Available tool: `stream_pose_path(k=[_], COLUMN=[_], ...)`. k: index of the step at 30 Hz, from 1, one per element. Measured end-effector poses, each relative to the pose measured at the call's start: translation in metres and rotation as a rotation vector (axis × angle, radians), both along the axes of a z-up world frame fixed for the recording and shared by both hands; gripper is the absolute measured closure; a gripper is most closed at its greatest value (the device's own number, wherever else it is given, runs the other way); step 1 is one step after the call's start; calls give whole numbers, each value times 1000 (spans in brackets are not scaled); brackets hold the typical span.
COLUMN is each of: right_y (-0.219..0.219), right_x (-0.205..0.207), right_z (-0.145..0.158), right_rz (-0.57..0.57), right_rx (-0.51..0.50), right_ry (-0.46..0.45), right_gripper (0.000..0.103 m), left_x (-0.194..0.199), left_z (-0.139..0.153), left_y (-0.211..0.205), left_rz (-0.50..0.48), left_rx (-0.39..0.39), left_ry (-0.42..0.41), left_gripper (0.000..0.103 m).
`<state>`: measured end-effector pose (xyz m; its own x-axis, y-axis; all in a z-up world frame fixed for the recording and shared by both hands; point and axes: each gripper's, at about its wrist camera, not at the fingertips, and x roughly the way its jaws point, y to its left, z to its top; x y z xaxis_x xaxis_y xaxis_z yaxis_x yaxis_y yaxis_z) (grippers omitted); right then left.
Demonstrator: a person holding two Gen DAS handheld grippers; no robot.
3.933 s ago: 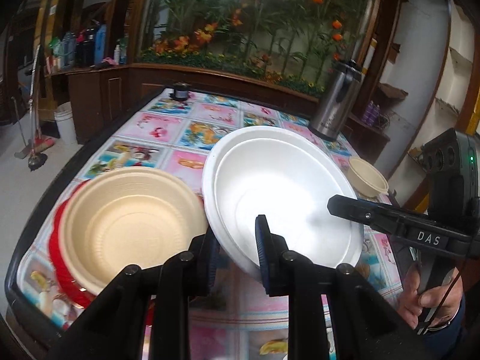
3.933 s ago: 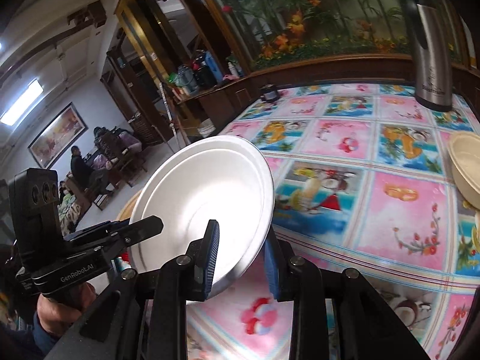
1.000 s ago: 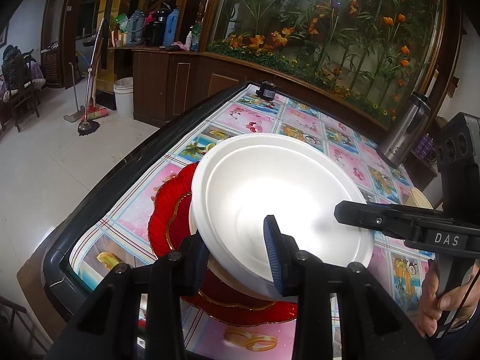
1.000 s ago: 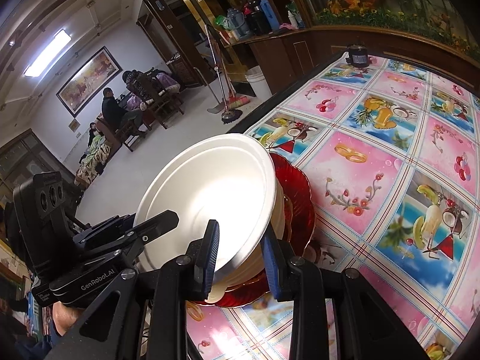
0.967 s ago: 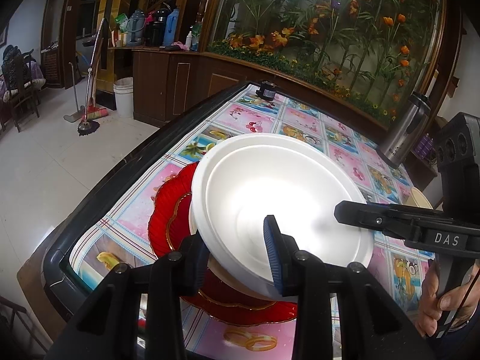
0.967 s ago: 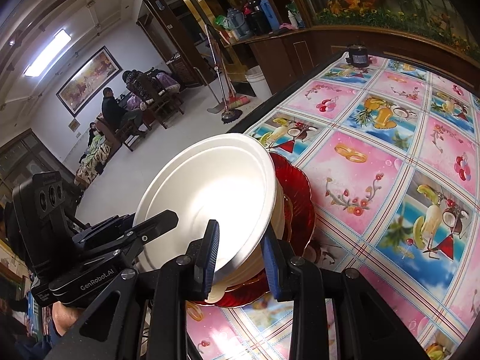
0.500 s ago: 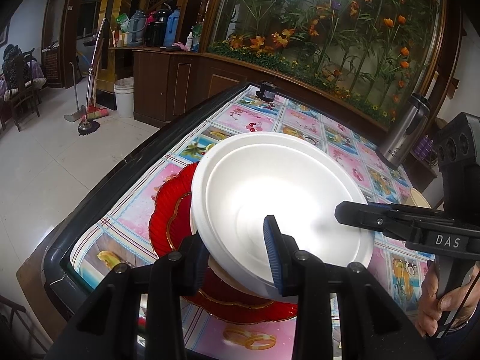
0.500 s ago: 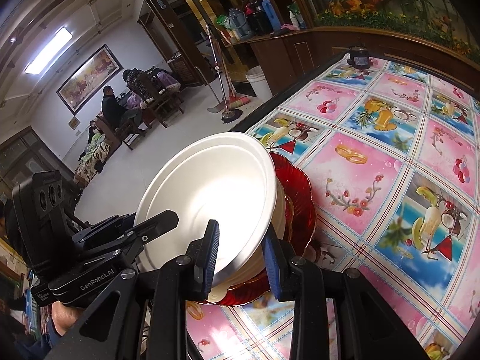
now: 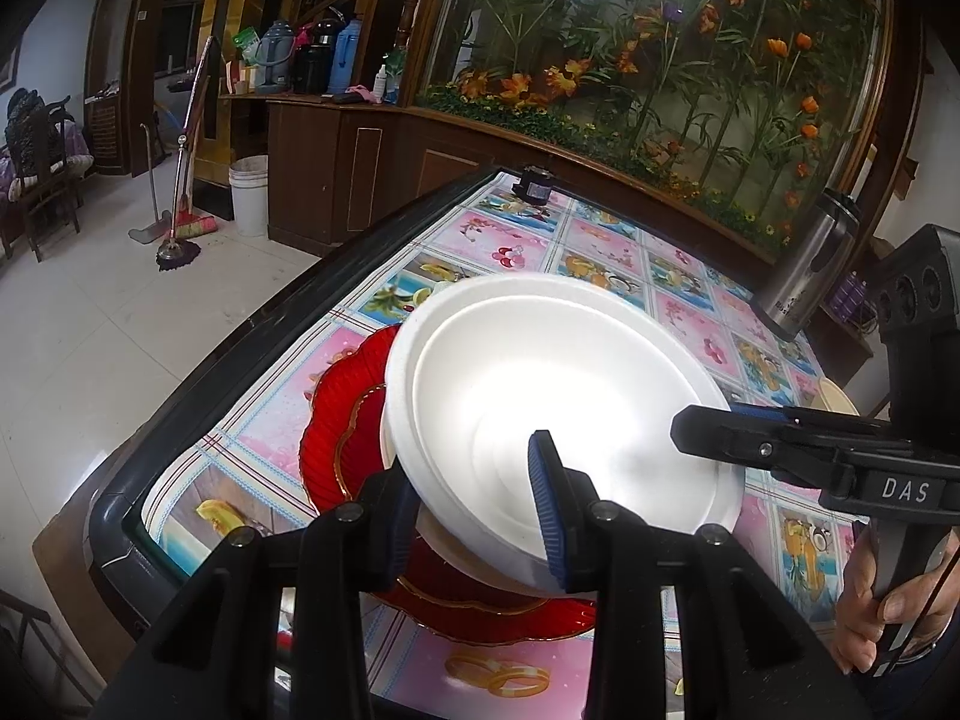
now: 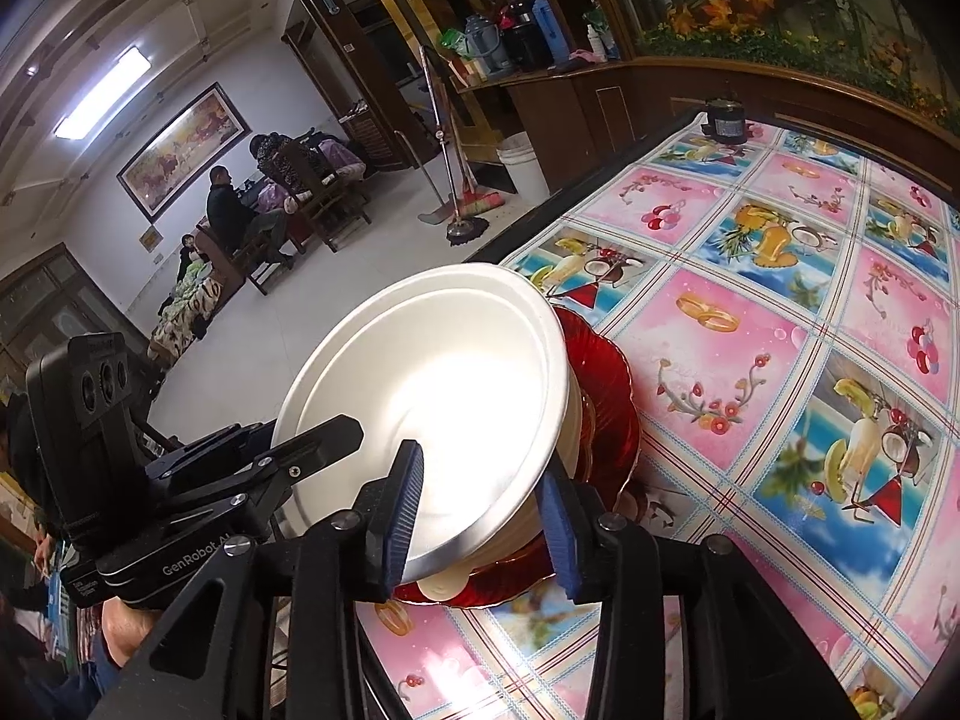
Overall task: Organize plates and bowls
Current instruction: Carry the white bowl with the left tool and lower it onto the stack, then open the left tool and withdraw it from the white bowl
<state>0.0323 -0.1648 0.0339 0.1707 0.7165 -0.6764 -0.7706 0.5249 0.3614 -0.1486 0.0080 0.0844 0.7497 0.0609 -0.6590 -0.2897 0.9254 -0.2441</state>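
Dining room, long table (image 9: pixel 606 240) under a fruit-print plastic cloth, planted glass wall along the far side, steel thermos (image 9: pixel 807 267) far right. Near left corner: red plate (image 9: pixel 342 414) with a beige bowl (image 10: pixel 573 429) nested on it, and a white foam bowl (image 9: pixel 558 384) going on top, tilted, not seated flat. Left gripper (image 9: pixel 474 501) straddles its near rim, right gripper (image 10: pixel 480 504) straddles the opposite rim; both sets of jaws slightly apart around the rim, contact unclear, so grip state cannot be told. Two-sided hold probably because foam is light and flexes. Likely step: lower and release to finish the stack. Another beige bowl (image 9: pixel 837 399) sits far right, probably next.
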Motion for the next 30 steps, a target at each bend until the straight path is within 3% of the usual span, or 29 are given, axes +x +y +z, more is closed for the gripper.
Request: stream_pose_path(k=[6,10,30], right_y=[-2,-3,-13], right_x=[0,1,4], right_z=[1,5,18], right_rz=[-4,-8,-28], right_rx=[3,6,45], right_ry=[1,-2,-10], right_gripper=[60,60,60], left_x=[-3,-7,-6], left_z=[2,6,-1], left_y=[0,1,6], left_rz=[4,11,22], left_rx=[-3,-6,12], left_ry=[-5,-16,0], left_gripper=[67,61,61])
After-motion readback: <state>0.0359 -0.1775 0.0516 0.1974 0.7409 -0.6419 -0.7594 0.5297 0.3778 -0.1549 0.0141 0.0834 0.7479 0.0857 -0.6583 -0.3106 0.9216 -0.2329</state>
